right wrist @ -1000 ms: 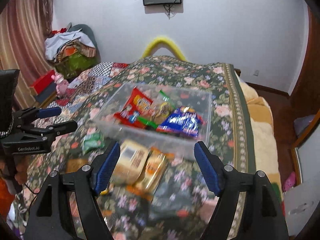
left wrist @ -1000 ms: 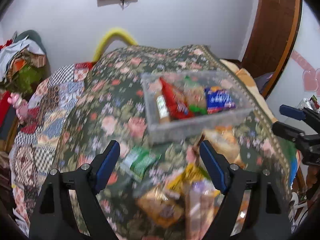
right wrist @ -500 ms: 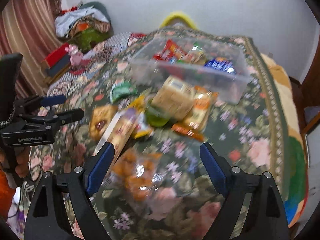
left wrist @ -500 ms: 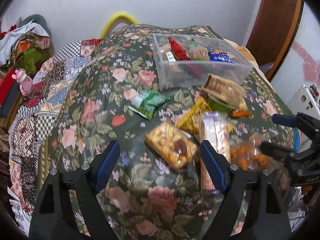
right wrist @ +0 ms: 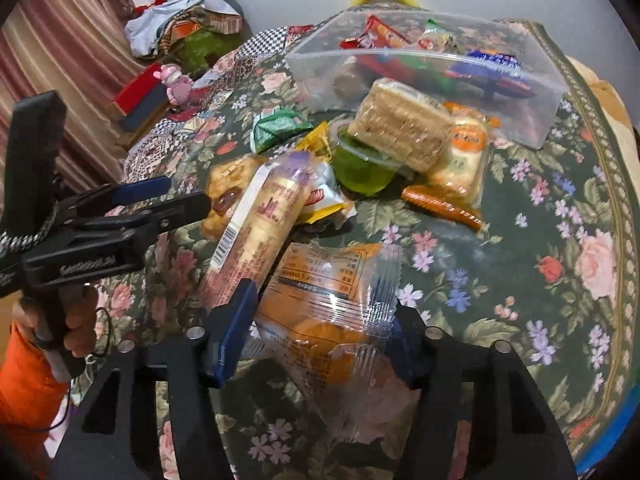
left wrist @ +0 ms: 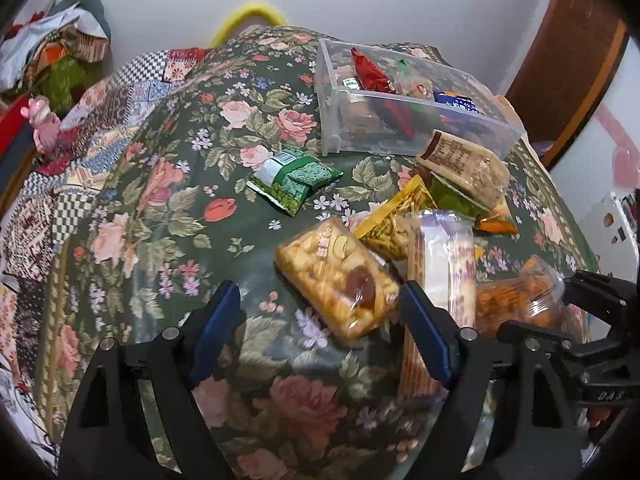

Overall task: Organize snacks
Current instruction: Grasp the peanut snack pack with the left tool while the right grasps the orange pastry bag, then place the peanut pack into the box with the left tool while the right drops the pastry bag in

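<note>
Loose snacks lie on a floral bedspread in front of a clear plastic box (left wrist: 332, 128) (right wrist: 400, 54) that holds several packets. My right gripper (right wrist: 318, 330) is closing on a clear bag of orange snacks (right wrist: 320, 300) (left wrist: 516, 304); the bag fills the gap and both pads touch it. In the left wrist view the right gripper (left wrist: 536, 306) shows at the right edge around that bag. My left gripper (left wrist: 320, 332) (right wrist: 188, 193) stands open low over the bedspread, its right finger beside a bag of round biscuits (left wrist: 340, 280) and a long cracker pack (left wrist: 444, 264) (right wrist: 260, 224).
A green packet (left wrist: 296, 180), a yellow packet (left wrist: 392, 224), a brown wafer pack (right wrist: 400, 128) on a green jelly cup (right wrist: 360, 168) lie before the box. A hand (right wrist: 76, 320) in an orange sleeve holds the left gripper. Clothes pile (right wrist: 188, 20) and pink toy (left wrist: 44, 128) at left.
Both grippers have come down and closer to the loose snacks. The right jaws widened, then narrowed onto the orange snack bag. The left jaws have kept the same width.
</note>
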The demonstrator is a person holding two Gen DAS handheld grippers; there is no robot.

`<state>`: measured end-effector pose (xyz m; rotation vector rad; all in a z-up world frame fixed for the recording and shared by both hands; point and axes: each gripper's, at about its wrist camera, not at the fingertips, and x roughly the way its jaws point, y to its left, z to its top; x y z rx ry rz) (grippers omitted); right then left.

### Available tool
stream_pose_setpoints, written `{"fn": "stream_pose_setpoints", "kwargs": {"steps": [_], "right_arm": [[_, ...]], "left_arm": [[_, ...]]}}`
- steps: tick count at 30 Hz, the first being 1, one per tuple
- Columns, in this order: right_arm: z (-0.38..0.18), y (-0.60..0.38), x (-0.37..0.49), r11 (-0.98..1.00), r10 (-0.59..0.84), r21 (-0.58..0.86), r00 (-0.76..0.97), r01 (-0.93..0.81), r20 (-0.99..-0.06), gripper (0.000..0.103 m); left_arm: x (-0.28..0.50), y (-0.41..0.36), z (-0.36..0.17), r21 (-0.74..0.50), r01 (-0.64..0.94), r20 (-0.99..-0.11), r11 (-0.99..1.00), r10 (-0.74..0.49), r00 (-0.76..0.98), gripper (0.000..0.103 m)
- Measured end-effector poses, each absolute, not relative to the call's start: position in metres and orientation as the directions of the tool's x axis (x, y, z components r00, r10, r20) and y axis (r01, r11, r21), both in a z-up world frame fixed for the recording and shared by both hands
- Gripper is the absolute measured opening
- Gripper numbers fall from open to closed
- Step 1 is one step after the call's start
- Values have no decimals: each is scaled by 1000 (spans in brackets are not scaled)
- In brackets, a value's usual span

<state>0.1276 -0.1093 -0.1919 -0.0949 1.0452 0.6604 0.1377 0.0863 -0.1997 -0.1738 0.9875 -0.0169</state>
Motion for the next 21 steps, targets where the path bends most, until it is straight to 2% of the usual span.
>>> {"fn": "stream_pose_setpoints", "kwargs": {"steps": [6, 11, 12, 14, 15, 17, 21], "right_arm": [[-182, -130, 127, 843, 407, 160, 416, -513, -813, 51], [-176, -151, 132, 871, 385, 154, 453, -467, -804, 51], [-174, -152, 135, 875, 382, 156, 459, -457, -802, 51], [-172, -159, 139, 882, 381, 162, 467, -442, -798, 51], [-171, -162, 141, 886, 380, 165, 474, -433, -795, 50], [-168, -165, 143, 890, 379, 170, 479, -423, -792, 45], [-160, -173, 148, 898, 378, 174, 508, -404, -773, 45]], "left_arm": [[157, 79, -216, -146, -76, -846, 986, -85, 527, 82], [170, 83, -227, -129, -112, -850, 985, -52, 525, 81], [173, 84, -229, -127, -120, -852, 985, -47, 521, 79], [177, 86, -237, -126, -129, -860, 984, -44, 508, 66], [177, 86, -239, -120, -130, -861, 984, -38, 507, 64], [176, 86, -237, -111, -119, -855, 987, -34, 517, 47], [175, 86, -230, -124, -100, -851, 987, -54, 523, 44]]}}
